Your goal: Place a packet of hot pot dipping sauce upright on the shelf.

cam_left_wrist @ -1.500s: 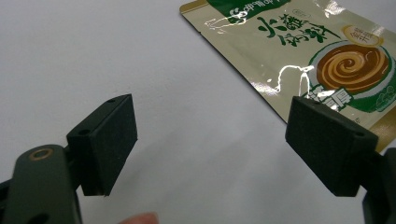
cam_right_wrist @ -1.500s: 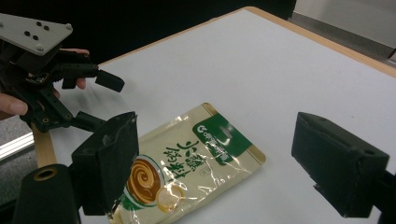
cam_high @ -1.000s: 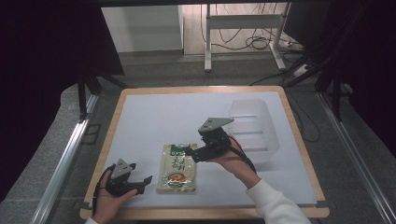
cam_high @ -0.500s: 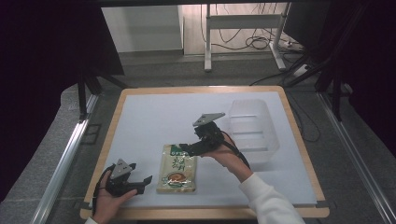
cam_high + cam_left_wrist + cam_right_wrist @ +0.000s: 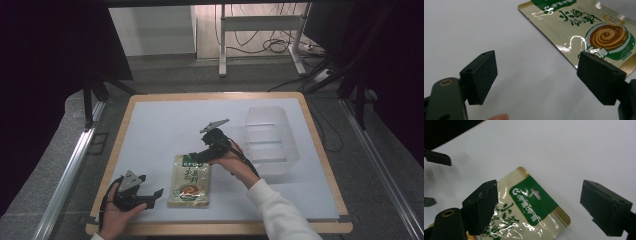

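a: where's the flat gold and green foil pouch with the brown swirl printed on it?

b: it lies flat on the white table top, toward the near edge and a bit left of the middle. its green header end points away from the person, and the swirl sits toward the near end.

a: and the right gripper?

b: it hovers right at the pouch's far, green end, held in the person's right hand with the white sleeve running back to the bottom edge. in the right gripper view the 2 black jaws stand wide apart with the green header between them, and nothing is pinched. whether a jaw touches the foil, i cannot tell.

a: the left gripper?

b: it sits low at the near left of the table, in the left hand, just beside the pouch's left edge. in the left gripper view its jaws are spread wide too, bare table between them, and the pouch lies beyond, its near corner passing behind the right-hand jaw. it grips nothing.

a: anything else on the table?

b: a clear plastic rectangular tub stands to the right of the right hand, apart from the pouch. the table has a light wooden rim.
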The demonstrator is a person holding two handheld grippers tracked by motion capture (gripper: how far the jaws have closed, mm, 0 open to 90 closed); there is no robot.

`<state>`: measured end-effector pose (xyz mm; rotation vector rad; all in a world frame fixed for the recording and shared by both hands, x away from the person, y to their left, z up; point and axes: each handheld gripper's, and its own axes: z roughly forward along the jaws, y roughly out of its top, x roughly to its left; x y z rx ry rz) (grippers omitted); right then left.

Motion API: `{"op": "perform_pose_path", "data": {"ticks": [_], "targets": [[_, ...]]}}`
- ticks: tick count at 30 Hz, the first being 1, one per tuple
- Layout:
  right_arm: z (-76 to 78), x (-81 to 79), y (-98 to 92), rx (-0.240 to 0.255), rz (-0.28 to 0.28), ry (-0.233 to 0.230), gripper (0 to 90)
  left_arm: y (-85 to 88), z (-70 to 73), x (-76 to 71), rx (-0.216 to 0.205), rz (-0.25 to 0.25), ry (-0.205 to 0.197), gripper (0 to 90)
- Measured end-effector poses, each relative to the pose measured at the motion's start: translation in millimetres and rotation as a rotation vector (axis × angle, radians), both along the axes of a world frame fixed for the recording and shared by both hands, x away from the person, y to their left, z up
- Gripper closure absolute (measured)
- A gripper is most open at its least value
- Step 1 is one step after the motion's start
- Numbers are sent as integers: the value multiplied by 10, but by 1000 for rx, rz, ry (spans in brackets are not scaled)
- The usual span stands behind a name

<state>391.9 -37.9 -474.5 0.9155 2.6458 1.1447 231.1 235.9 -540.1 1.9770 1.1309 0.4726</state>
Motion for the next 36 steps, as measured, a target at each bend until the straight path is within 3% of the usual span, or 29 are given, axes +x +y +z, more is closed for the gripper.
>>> {"op": "perform_pose_path", "data": {"ticks": [3, 4, 17, 32, 36], "targets": [[-61, 35, -8, -12, -9, 19, 150, -5, -3, 0, -3, -5, 4, 168], [-120, 63, -17, -29, -23, 45, 151, -8, -4, 0, -2, -8, 4, 168], [-337, 177, -42, -41, -83, 160, 230, -9, -4, -1, -5, -6, 3, 168], [-397, 194, -49, -24, -44, 236, 296, -3, 3, -5, -6, -7, 0, 168], [-354, 167, -49, -21, -28, 234, 297, -3, 4, -6, -6, -7, -1, 168]]}}
